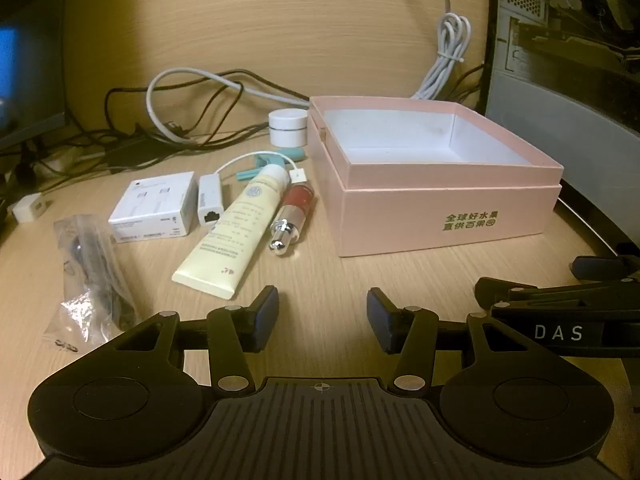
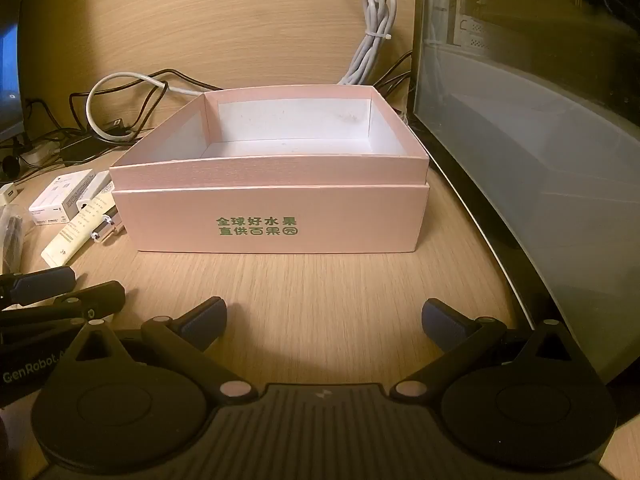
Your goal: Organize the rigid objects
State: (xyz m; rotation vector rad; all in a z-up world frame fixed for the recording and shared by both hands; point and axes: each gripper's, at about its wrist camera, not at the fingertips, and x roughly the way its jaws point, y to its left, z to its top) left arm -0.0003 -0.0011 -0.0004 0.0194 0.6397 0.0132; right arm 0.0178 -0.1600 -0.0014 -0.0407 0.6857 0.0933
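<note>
Both grippers spread, holding nothing; cream tube (image 1: 232, 236) lies up-left of my left gripper (image 1: 323, 318), long axis toward it, nearer than right gripper (image 2: 324, 322) facing empty pink box (image 2: 276, 208).

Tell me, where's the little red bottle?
In the left wrist view, the red bottle lies on the desk between the cream tube and the pink box.
</note>
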